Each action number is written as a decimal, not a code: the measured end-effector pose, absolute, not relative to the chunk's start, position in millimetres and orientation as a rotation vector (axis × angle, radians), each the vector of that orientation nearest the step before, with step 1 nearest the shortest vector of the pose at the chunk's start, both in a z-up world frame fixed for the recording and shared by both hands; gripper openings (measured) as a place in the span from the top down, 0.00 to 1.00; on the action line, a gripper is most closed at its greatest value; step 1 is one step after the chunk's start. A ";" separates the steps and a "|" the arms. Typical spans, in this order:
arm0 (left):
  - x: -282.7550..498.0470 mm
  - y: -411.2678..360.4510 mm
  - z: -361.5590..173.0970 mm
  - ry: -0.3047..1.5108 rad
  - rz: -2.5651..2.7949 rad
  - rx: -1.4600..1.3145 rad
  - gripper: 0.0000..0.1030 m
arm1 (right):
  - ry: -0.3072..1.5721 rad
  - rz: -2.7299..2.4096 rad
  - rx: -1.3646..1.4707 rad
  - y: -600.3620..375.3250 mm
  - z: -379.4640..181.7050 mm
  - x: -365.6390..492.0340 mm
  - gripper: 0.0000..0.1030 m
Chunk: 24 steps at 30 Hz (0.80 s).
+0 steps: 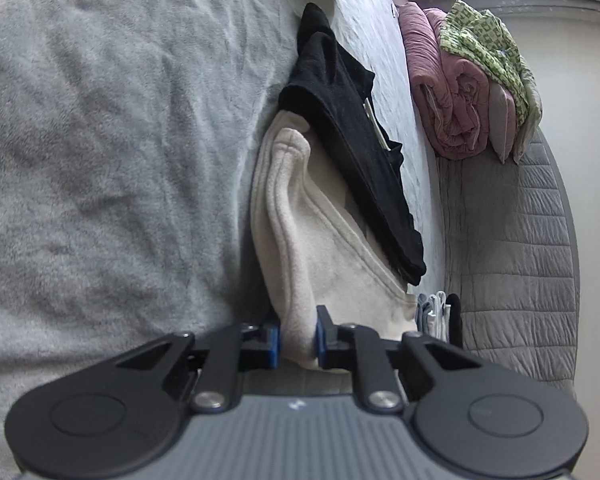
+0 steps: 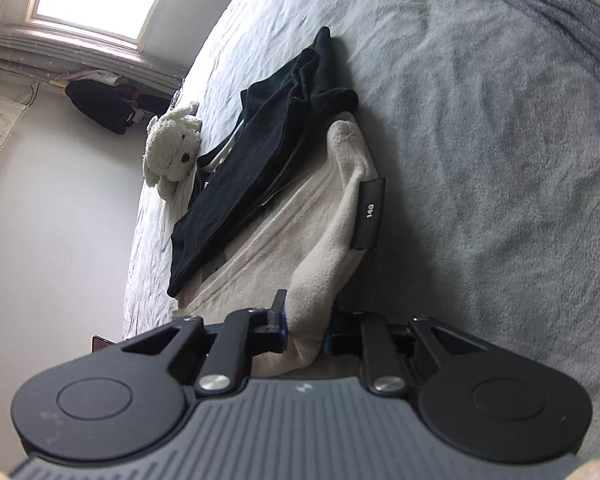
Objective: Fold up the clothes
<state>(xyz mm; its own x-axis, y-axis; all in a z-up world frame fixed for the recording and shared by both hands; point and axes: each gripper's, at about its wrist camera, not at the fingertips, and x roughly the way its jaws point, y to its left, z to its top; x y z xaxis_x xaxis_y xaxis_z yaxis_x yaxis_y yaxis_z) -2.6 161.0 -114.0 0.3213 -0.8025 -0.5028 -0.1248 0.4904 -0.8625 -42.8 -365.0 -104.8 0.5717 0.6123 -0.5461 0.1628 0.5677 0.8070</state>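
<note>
Both your left gripper (image 1: 297,338) and right gripper (image 2: 306,330) have jaws clenched on the cream fleece garment (image 1: 300,240), whose length stretches straight ahead of them under the black garment (image 1: 352,140) on the bed (image 1: 100,140).

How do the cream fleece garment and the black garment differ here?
The cream fleece garment is pinched by the left claw and right claw; the black garment is ungripped. The black one lies on top, cream underneath. Cream carries a black size tag. Both rest on the grey blanket.
</note>
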 end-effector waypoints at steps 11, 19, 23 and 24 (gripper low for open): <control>32.3 159.4 -61.8 0.963 -0.579 -1.071 0.85 | 0.767 0.311 0.977 -364.6 -61.4 -10.0 0.82; 75.4 153.3 -51.3 0.890 -0.514 -1.080 0.85 | 0.698 0.280 0.970 -363.5 -52.7 35.9 0.82; 106.9 151.2 -57.4 0.879 -0.469 -1.074 0.86 | 0.661 0.244 1.013 -365.5 -61.4 60.8 0.82; 115.0 149.5 -59.3 0.881 -0.462 -1.071 0.86 | 0.654 0.231 1.016 -365.5 -64.1 68.9 0.82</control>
<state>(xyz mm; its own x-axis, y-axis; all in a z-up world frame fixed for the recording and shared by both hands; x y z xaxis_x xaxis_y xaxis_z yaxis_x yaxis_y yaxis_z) 115.0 149.5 -59.3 0.5877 -0.7074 -0.3928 -0.0792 0.4329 -0.8980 68.9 -365.5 -64.1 0.7883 0.4693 -0.3979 0.1157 0.5221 0.8450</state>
